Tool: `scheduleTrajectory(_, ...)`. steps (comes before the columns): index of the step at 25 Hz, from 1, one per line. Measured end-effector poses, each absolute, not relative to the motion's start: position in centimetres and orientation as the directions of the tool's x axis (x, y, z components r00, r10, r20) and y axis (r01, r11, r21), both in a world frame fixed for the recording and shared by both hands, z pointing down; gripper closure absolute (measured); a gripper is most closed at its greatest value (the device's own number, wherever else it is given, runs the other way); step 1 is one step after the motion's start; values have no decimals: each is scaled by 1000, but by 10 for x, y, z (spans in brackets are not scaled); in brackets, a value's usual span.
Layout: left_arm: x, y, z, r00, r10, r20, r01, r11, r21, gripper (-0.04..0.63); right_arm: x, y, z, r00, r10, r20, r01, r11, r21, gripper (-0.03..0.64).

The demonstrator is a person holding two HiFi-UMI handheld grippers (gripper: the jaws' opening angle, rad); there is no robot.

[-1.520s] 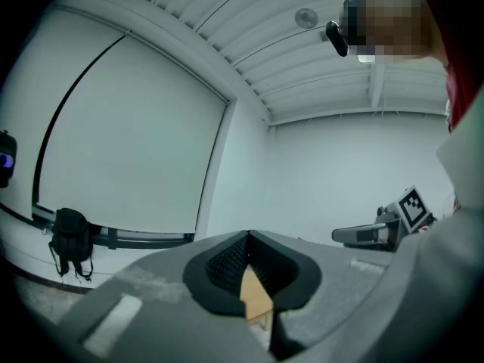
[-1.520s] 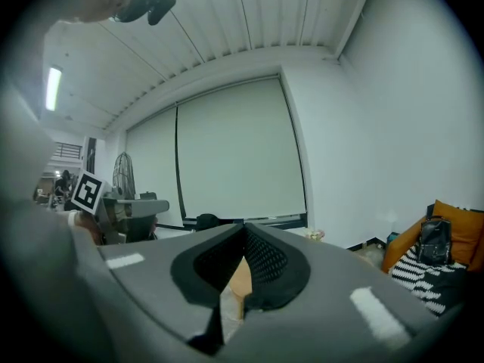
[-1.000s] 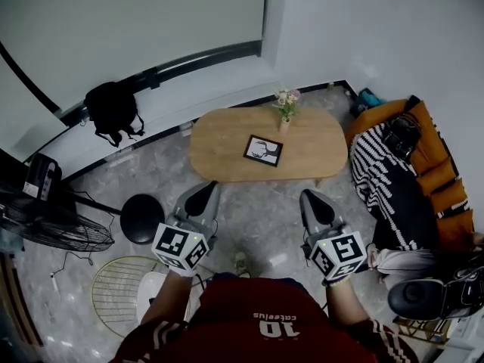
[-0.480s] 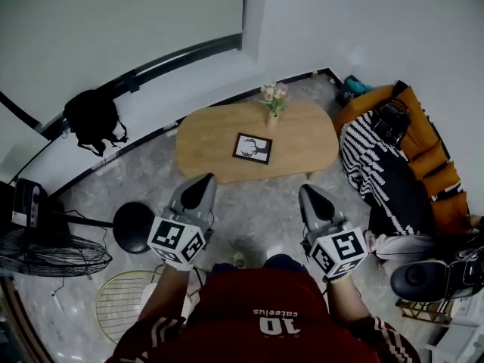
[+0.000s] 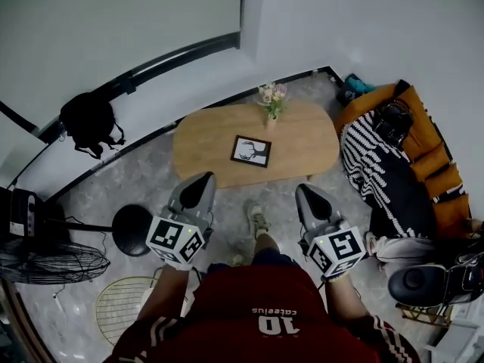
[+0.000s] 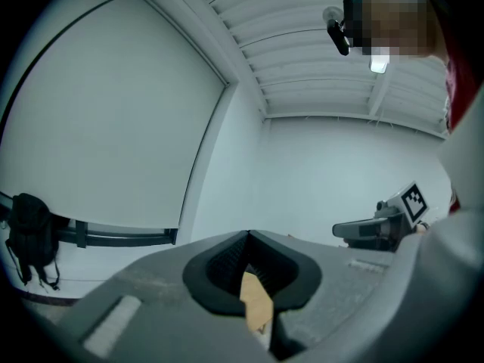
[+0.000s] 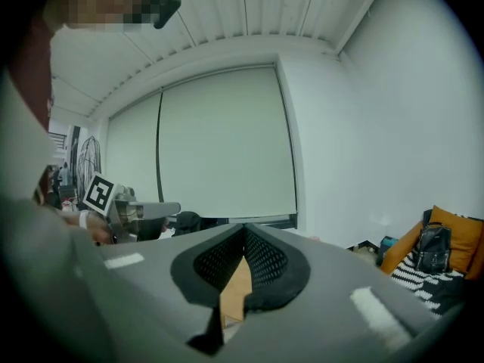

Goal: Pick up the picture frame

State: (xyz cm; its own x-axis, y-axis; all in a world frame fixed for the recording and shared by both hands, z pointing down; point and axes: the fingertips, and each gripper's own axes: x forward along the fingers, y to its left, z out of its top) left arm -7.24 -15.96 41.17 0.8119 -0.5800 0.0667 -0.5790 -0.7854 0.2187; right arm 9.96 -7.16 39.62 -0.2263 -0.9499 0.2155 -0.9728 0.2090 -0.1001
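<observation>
White walls [image 5: 363, 21] enclose a grey marbled floor [image 5: 136, 180] with an oval wooden table [image 5: 204, 142] and orange sofa [image 5: 435, 163].

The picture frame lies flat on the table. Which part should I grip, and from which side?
Probably the near edge of the picture frame, approached from the person's side of the wooden table. It lies flat, so a jaw must slip under a rim; that side is free, while the flower vase stands beyond the far edge.
</observation>
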Motion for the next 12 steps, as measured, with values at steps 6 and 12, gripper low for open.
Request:
scheduleTrajectory(6,-52,-201,414,798,-599,73,-599,-773,209,595,124,-124,406,-258,-946,194,-964,237,-124,624)
scheduleTrajectory(12,-27,-264,413,776,-627,75,-628,-753,199,595,146,-197,406,-303,-942,144,-949,284,-137,620)
